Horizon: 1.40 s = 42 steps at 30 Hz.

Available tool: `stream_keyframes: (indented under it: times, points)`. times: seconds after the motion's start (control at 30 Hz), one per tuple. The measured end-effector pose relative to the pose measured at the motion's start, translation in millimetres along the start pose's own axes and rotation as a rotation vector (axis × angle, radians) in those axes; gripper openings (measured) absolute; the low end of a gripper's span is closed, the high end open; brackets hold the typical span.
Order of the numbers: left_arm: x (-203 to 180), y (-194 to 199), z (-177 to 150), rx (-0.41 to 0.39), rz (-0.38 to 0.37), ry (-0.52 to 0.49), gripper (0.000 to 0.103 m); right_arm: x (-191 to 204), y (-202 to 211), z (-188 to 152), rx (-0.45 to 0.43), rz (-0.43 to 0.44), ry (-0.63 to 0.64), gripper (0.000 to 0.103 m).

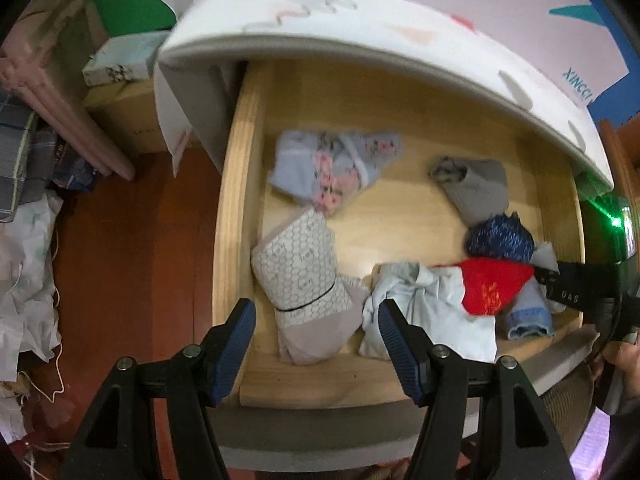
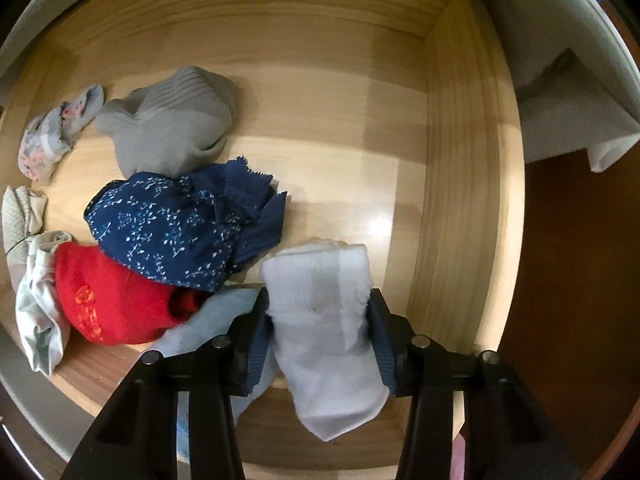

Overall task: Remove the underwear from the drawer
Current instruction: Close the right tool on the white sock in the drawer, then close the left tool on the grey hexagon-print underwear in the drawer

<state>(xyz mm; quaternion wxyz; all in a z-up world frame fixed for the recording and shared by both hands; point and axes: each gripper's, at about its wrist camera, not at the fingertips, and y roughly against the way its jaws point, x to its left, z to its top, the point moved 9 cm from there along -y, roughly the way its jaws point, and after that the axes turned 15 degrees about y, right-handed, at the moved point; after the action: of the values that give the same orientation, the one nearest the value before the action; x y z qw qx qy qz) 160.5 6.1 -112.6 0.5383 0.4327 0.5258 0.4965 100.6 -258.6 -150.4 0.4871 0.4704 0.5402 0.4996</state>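
The wooden drawer [image 1: 236,184] stands pulled out with several small garments lying in it. Among them are floral pale-blue underwear [image 1: 332,168], a grey piece [image 2: 176,128], a navy floral piece [image 2: 172,228], a red piece [image 2: 108,304] and a beige patterned piece [image 1: 300,276]. My right gripper [image 2: 320,304] points down at the drawer's front right corner. It is shut on a white folded garment [image 2: 320,280], whose lower end hangs between the pads. My left gripper [image 1: 316,308] hovers open above the beige patterned piece with nothing between its fingers.
The white patterned cabinet top [image 1: 360,28] overhangs the back of the drawer [image 2: 460,160]. A cardboard box [image 1: 128,116] and heaped bags and cloth [image 1: 28,264] crowd the red-brown floor [image 1: 132,260] on the left. A person's hand [image 1: 624,360] shows at the right edge.
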Motion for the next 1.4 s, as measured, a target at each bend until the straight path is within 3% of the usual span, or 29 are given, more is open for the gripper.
stream_keyframes:
  times: [0.33, 0.63, 0.8, 1.1, 1.27, 1.4]
  points:
    - [1, -33, -6, 0.127, 0.005, 0.136, 0.065, 0, 1, -1, -0.015, -0.004, 0.013, 0.042]
    - [9, -48, 7, 0.063, 0.065, 0.288, 0.065, 11, 4, -3, -0.035, -0.016, 0.026, 0.042]
    - [1, -57, 9, 0.038, 0.163, 0.284, 0.065, 10, 1, -6, -0.035, -0.015, 0.029, 0.042]
    - [-9, -64, 5, 0.036, 0.168, 0.248, 0.063, 11, -1, -5, -0.039, -0.011, 0.033, 0.043]
    - [-18, -67, 11, 0.028, 0.208, 0.196, 0.056, 13, -2, -6, -0.040, -0.010, 0.034, 0.043]
    - [-23, -74, 13, 0.060, 0.237, 0.200, 0.058, 13, -2, -5, -0.040, -0.010, 0.034, 0.043]
